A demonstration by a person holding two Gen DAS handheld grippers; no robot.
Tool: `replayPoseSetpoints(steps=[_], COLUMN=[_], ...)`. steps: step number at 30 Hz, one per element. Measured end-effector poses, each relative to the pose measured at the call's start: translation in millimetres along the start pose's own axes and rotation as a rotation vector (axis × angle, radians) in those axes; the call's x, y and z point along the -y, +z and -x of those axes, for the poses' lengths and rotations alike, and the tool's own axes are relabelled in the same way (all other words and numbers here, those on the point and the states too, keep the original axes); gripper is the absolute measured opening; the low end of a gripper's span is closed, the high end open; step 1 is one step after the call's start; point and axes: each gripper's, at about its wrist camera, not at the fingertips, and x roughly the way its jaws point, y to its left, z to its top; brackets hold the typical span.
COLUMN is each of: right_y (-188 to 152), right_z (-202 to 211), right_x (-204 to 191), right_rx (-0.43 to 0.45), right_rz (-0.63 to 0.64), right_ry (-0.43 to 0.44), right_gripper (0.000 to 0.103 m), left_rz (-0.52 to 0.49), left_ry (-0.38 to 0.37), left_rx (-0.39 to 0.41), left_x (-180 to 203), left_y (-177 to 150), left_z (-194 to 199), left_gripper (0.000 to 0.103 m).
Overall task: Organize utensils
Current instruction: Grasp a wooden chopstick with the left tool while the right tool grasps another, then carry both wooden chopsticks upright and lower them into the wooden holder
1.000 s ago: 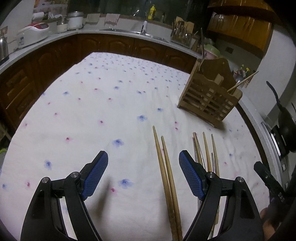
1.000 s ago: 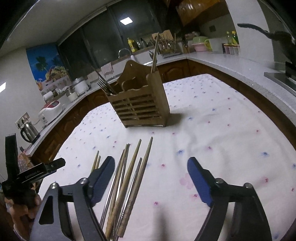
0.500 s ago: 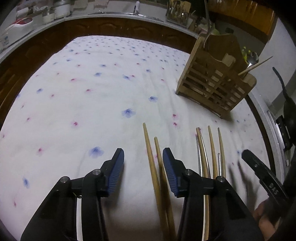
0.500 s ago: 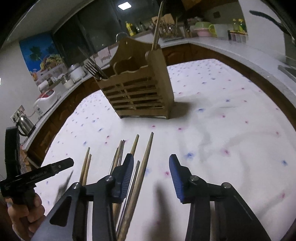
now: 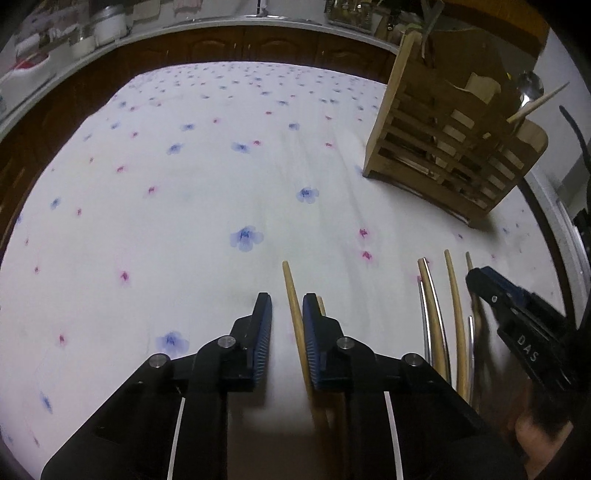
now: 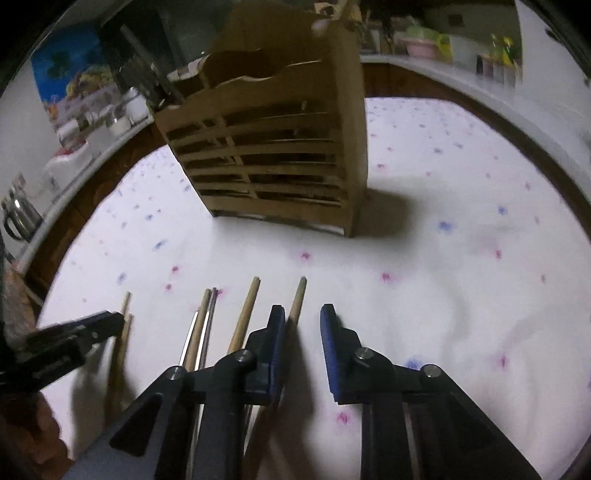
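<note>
Several wooden and metal chopsticks lie side by side on the flowered white cloth. My left gripper [image 5: 286, 314] is low over the cloth, its jaws narrowed around one wooden chopstick [image 5: 293, 306] with a small gap left; a second chopstick tip [image 5: 321, 301] lies behind the right finger. My right gripper [image 6: 302, 321] is also narrowed and low, with a wooden chopstick [image 6: 297, 299] against its left finger. The wooden utensil holder [image 5: 454, 147] [image 6: 273, 147] stands beyond, holding a few utensils.
More chopsticks [image 5: 452, 295] [image 6: 199, 328] lie between the two grippers. The right gripper shows in the left wrist view [image 5: 517, 321]; the left gripper shows in the right wrist view [image 6: 70, 343]. Dark cabinets and a counter with appliances [image 5: 107, 26] ring the table.
Both grippers have dropped toward the cloth and moved forward, and their jaws have narrowed from wide open to a small gap around chopsticks.
</note>
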Motion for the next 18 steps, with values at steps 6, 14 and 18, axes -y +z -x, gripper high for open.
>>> replayPoseSetpoints(steps=[6,14,18], right_y=[0.7,0.0,0.1], right_z=[-4.3,15.6,47.8], right_x=[-14.9,-2.4,1.5], right_rx=[0.006,0.026,0.081], right_rz=[0.085,-0.013,-0.046], right_ry=[-0.06,0.05,0.107], right_gripper=[0.008,0.005,0.005], left_rz=[-0.031,0.027,0.055], left_ry=[0.011,-0.067,-0.122], left_rx=[0.02,0.047,0.116], left_x=[3.1,-10.7,-16.6], left_y=[-0.8,-7.4,-9.6], left_z=[0.1,26.3,62.5], left_gripper=[0.007,0.005,0.005])
